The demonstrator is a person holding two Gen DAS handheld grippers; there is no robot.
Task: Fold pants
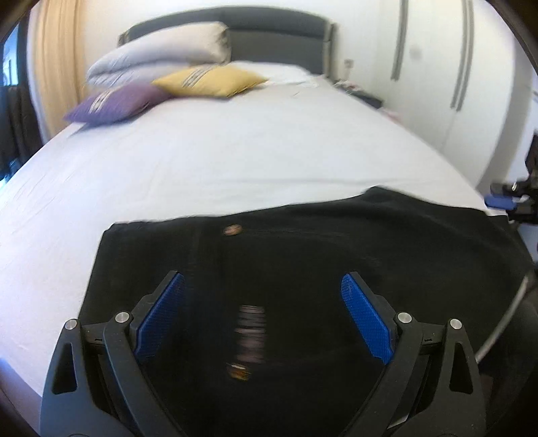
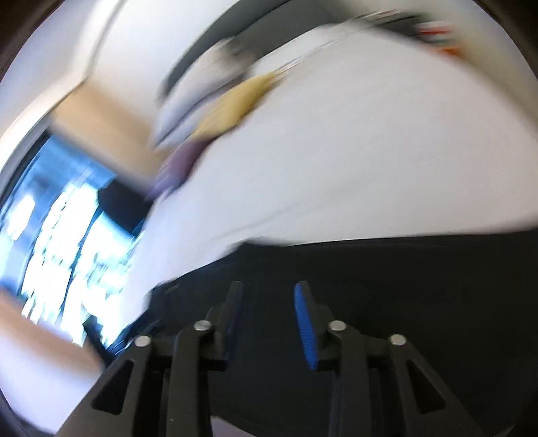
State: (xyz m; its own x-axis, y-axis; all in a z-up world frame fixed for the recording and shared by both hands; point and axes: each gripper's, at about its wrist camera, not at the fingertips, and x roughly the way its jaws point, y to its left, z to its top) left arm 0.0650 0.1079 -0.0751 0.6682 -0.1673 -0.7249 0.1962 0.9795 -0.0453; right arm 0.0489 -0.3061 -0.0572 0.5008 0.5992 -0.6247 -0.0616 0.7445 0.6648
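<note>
Black pants [image 1: 302,255] lie flat on the white bed sheet [image 1: 218,161] near the bed's front edge, waistband away from me, with a metal button [image 1: 232,230] at the top. My left gripper [image 1: 262,295] is wide open just above the pants, blue pads on either side of the fly. A label and a second button [image 1: 239,372] show between the fingers. In the blurred right wrist view the pants [image 2: 403,285] fill the lower part. My right gripper [image 2: 269,302] is open with a narrower gap, over the dark fabric and holding nothing. It also shows at the left wrist view's right edge [image 1: 511,201].
A purple cushion [image 1: 114,102], a yellow cushion [image 1: 210,80] and grey-white pillows [image 1: 161,57] lie at the head of the bed by a dark headboard [image 1: 269,30]. White wardrobe doors [image 1: 454,67] stand on the right. A curtain [image 1: 57,60] and a window are on the left.
</note>
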